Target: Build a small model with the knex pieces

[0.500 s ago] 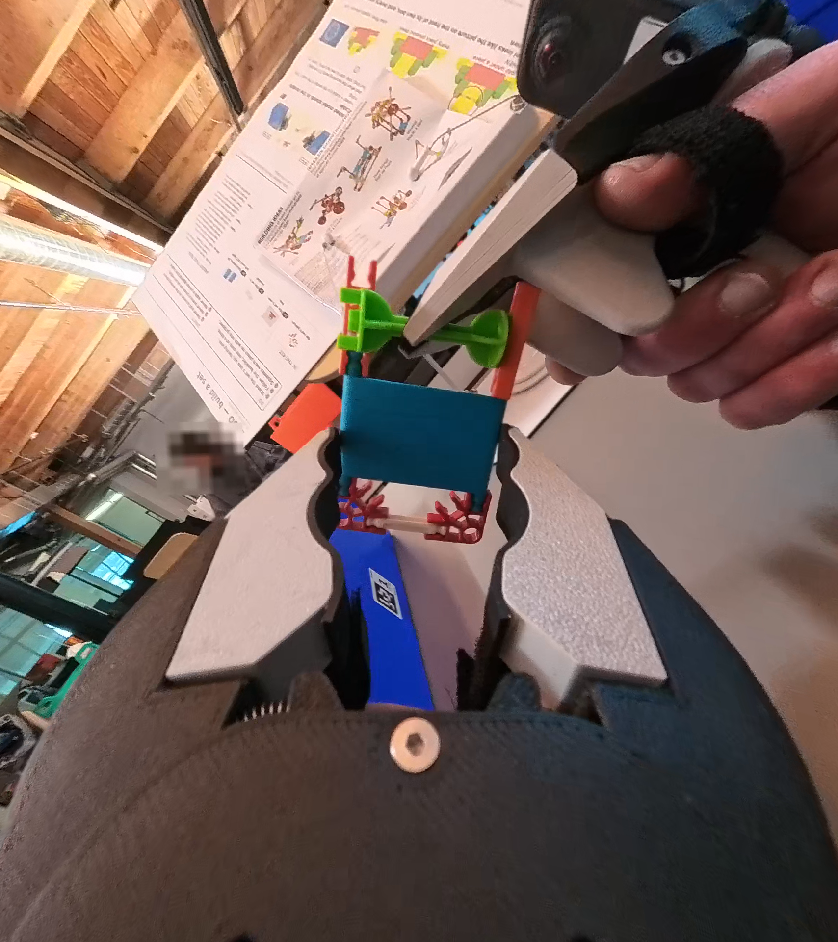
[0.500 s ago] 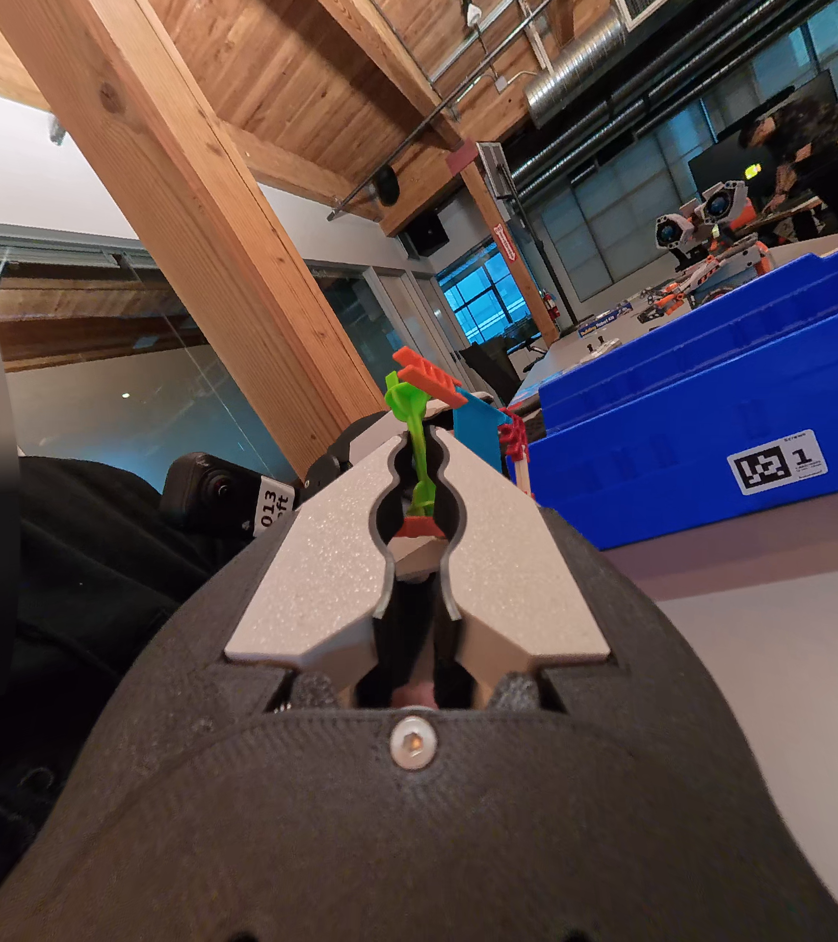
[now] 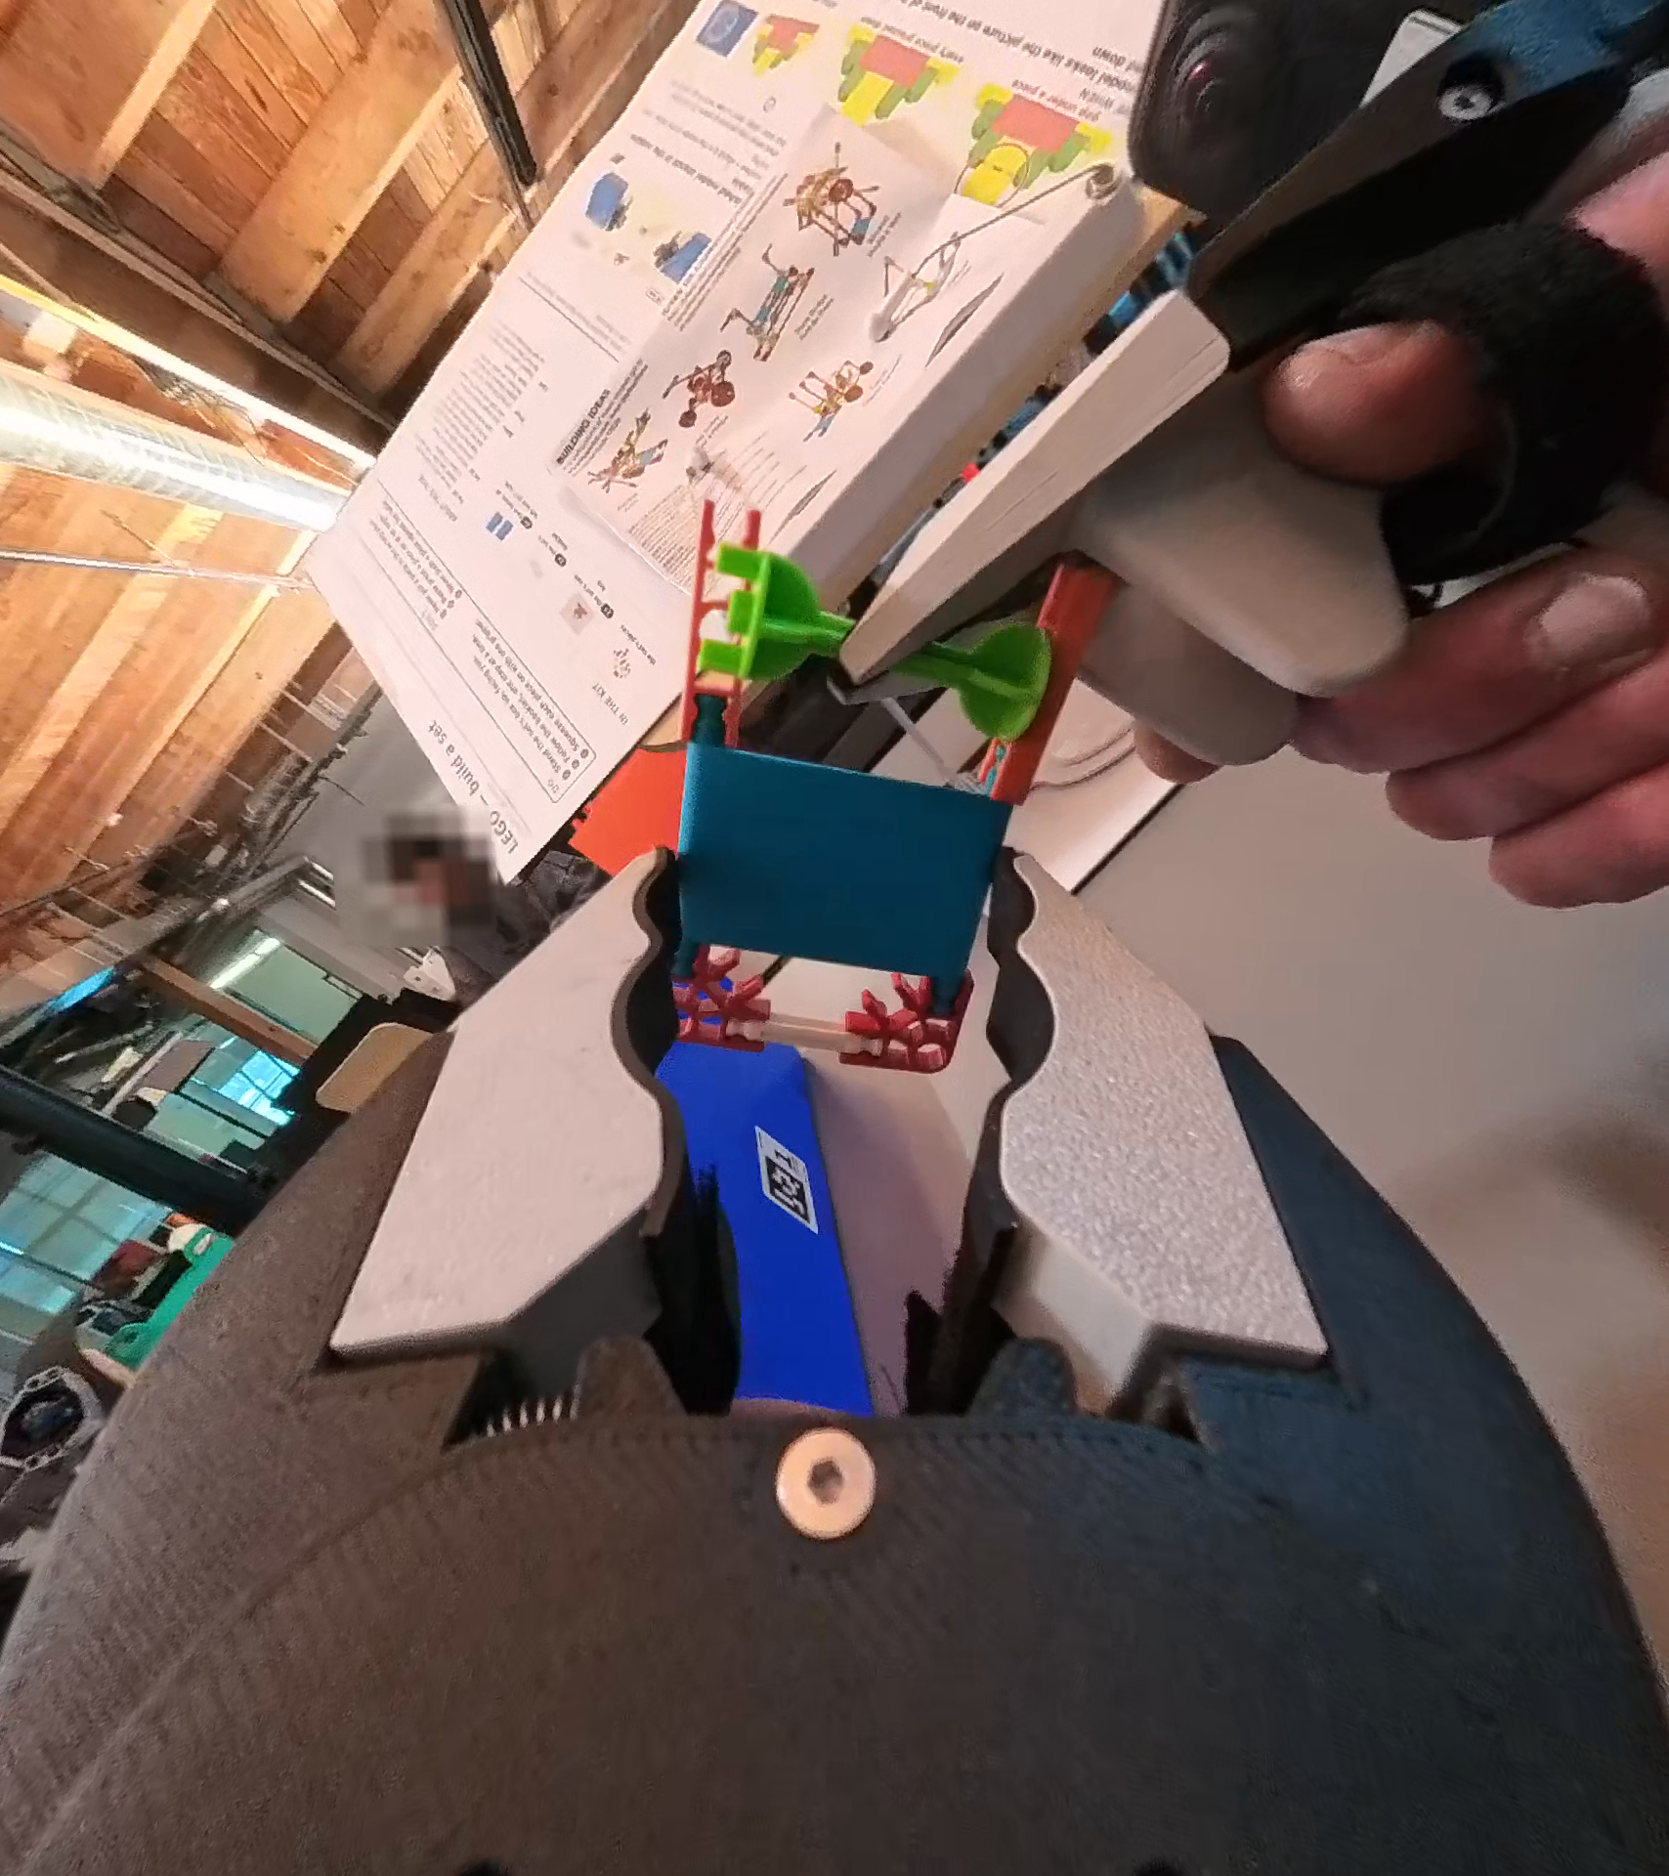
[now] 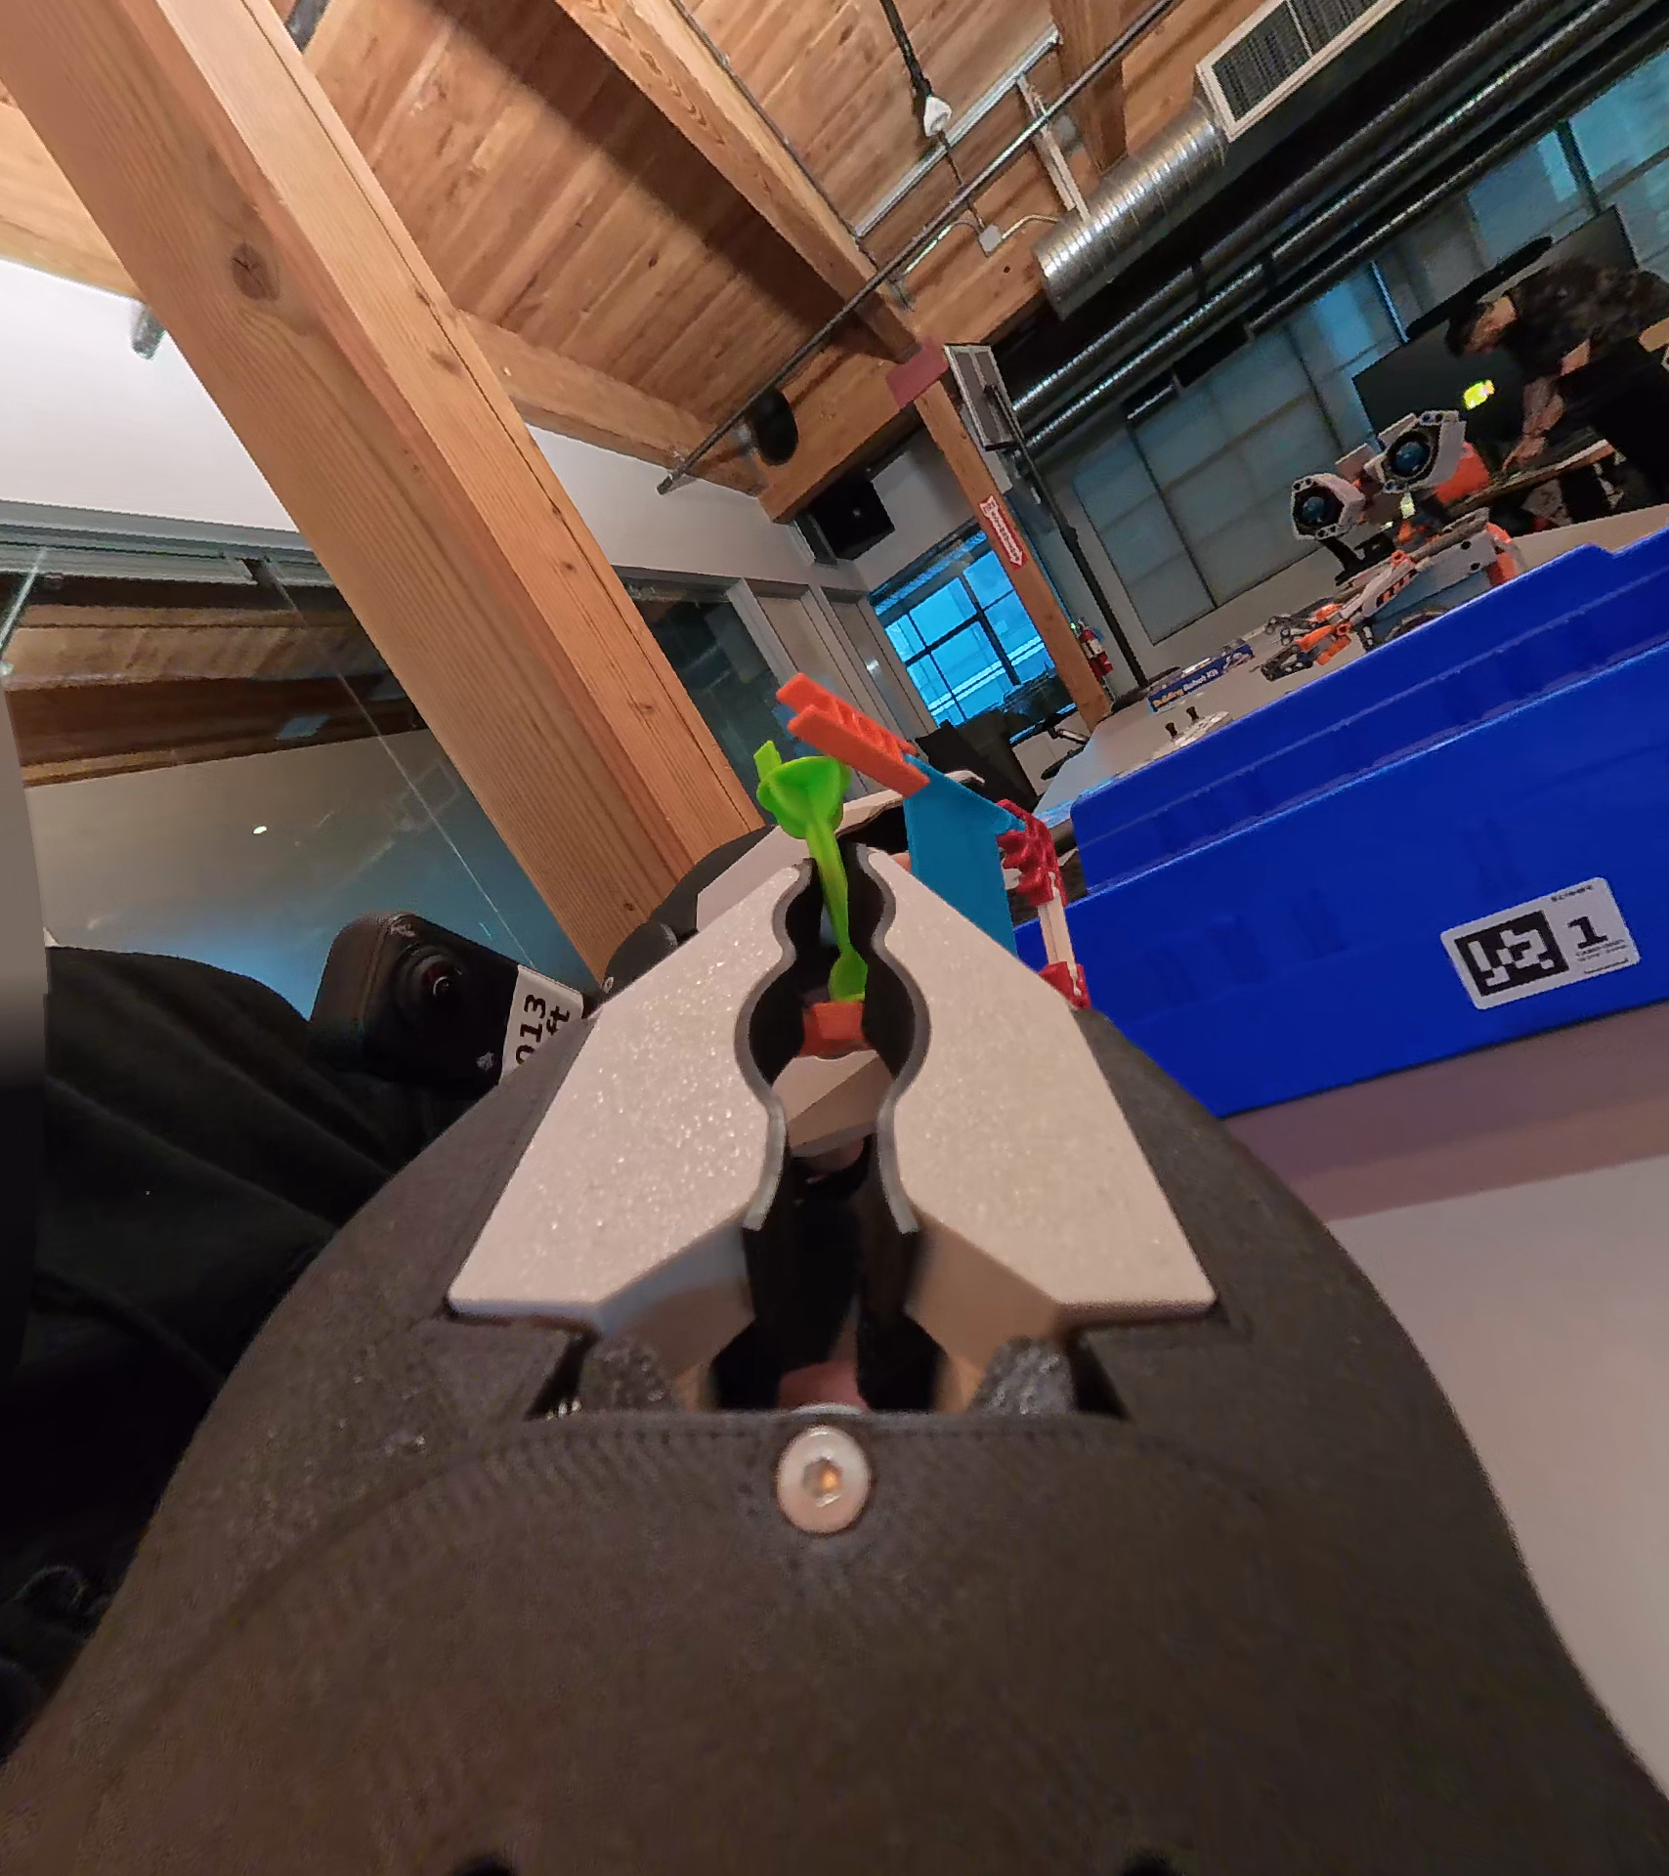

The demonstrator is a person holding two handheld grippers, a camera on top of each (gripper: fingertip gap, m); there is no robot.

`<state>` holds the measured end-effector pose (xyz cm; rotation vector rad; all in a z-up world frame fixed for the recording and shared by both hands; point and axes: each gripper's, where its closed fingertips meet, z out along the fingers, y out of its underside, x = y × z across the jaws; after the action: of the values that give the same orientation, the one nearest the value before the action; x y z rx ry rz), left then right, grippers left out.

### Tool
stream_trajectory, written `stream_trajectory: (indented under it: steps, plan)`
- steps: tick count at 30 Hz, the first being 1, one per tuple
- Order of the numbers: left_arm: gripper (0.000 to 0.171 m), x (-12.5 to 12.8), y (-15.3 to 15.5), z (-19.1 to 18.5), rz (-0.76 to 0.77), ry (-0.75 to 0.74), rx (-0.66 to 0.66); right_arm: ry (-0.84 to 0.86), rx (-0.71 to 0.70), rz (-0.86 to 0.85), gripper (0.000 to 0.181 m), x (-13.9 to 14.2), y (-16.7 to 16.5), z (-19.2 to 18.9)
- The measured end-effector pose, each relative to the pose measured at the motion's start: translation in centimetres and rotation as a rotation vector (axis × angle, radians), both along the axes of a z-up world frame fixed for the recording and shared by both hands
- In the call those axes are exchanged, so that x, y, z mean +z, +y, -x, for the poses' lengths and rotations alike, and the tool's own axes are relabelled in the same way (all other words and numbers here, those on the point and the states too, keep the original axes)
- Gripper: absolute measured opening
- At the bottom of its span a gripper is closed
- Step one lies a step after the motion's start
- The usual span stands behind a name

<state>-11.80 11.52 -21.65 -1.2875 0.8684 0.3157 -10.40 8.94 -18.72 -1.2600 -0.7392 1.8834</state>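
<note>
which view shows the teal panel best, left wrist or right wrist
The left wrist view. There the teal panel faces the camera flat, spanning the gap between the left gripper fingers, with red connectors below it. The right wrist view shows the panel only edge-on, as a narrow strip behind the right gripper.

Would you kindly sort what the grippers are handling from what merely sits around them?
Handled:
- left gripper, shut on blue panel
- right gripper, shut on green rod

Around:
- blue bin
- instruction sheet
- table
</note>
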Motion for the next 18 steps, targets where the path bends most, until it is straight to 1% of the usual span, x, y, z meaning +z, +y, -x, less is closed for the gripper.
stream_trajectory:
  steps: [3, 5, 7, 10, 12, 13, 14, 18]
  plan:
    - [0.059, 0.2, -0.2, -0.2, 0.005, -0.018, -0.017, -0.002, 0.002, -0.011, 0.003, 0.4, 0.2, -0.1]
    - [0.059, 0.1, 0.0, -0.2, 0.001, -0.002, -0.01, -0.024, -0.013, -0.036, 0.005, 0.4, 0.3, -0.1]
    - [0.06, -0.2, 0.2, -0.1, 0.011, 0.003, -0.003, -0.073, -0.052, -0.096, 0.005, 0.1, 0.5, 0.0]
    - [0.06, -0.1, 0.2, -0.2, 0.013, -0.008, -0.008, -0.133, -0.076, -0.178, 0.004, 0.1, 0.4, 0.1]
    - [0.059, -0.6, 0.3, -0.5, 0.037, -0.002, -0.02, -0.184, -0.088, -0.226, 0.003, -0.2, 0.6, -0.1]
    - [0.061, -1.0, 0.5, -0.5, 0.048, 0.008, -0.013, -0.204, -0.08, -0.235, 0.002, -0.4, 0.7, -0.2]
    - [0.068, -1.2, 0.5, -0.5, 0.056, 0.01, -0.028, -0.222, -0.059, -0.245, 0.002, -0.5, 0.7, -0.4]
    - [0.069, -0.8, -0.3, -0.5, 0.095, -0.044, -0.117, -0.309, 0.006, -0.268, 0.002, -1.3, 0.7, -1.0]
